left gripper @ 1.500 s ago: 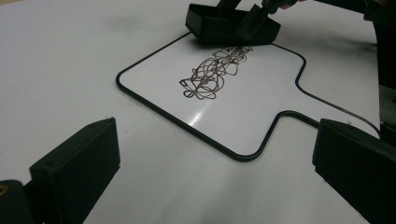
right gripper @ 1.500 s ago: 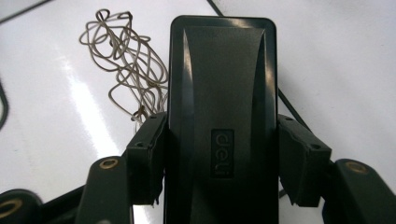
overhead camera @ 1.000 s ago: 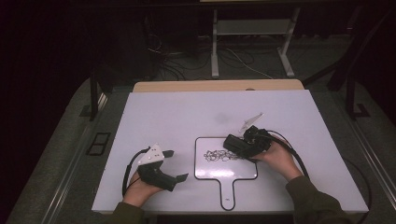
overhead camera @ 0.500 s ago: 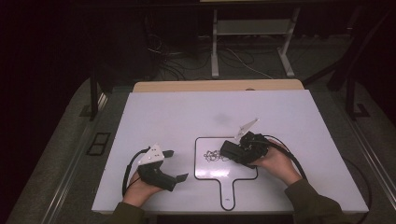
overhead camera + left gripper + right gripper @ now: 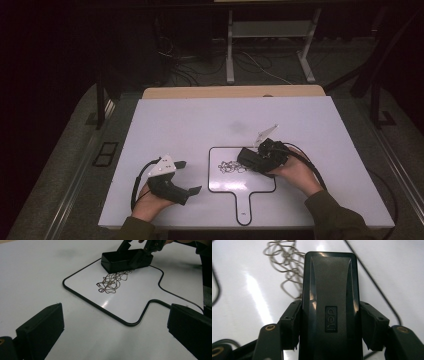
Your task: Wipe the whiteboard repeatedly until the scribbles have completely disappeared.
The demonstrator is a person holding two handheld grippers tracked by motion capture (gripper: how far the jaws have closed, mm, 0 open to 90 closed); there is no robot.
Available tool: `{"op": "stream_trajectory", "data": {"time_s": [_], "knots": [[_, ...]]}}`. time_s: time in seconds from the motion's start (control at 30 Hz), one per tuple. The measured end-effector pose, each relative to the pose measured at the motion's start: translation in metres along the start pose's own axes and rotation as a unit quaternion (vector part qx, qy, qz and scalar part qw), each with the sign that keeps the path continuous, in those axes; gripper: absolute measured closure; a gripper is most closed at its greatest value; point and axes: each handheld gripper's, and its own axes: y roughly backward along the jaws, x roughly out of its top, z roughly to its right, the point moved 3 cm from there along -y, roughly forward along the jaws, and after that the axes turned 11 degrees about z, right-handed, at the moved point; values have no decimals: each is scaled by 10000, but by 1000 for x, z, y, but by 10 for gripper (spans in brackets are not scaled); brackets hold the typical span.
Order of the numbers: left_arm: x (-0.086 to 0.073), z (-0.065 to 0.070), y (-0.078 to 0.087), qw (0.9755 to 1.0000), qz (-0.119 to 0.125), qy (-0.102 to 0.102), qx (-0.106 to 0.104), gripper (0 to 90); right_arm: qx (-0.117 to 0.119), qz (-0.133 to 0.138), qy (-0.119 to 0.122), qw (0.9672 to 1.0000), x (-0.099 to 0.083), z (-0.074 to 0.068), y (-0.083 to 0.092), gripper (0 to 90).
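Table: white top [image 5: 200,120], dark floor with cables beyond it.
Board: small whiteboard [image 5: 260,187] with black rim and handle, flat on the table near the person.
Scribble: tangle of pen lines [image 5: 111,282] on the board.
Eraser: black block [image 5: 329,302], resting on the board at the scribble's edge.
Right gripper [image 5: 329,325]: jaws clamped on the eraser's sides.
Left gripper [image 5: 187,177]: jaws apart, empty, left of the board.

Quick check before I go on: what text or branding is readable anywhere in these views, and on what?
"deli": embossed on the black eraser clamped in the right gripper, reading sideways in the right gripper view.
The scribble on the whiteboard is loops, not letters.
No other text is readable.
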Motion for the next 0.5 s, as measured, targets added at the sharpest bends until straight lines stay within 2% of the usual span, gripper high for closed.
{"op": "stream_trajectory", "data": {"time_s": [0.03, 0.27, 0.5], "knots": [[0, 0, 0, 10000, -3, 2, -2, 0, -63, 4, -53, 10000, -1, 5, 1, 386], [0, 0, -1, 10000, 10, 24, -12, 0, -179, 35, -291, 9994, -4, 18, 2, 386], [-1, 1, -2, 10000, 12, 46, -27, 0, -180, -11, -174, 9997, -3, 13, 2, 386]]}}
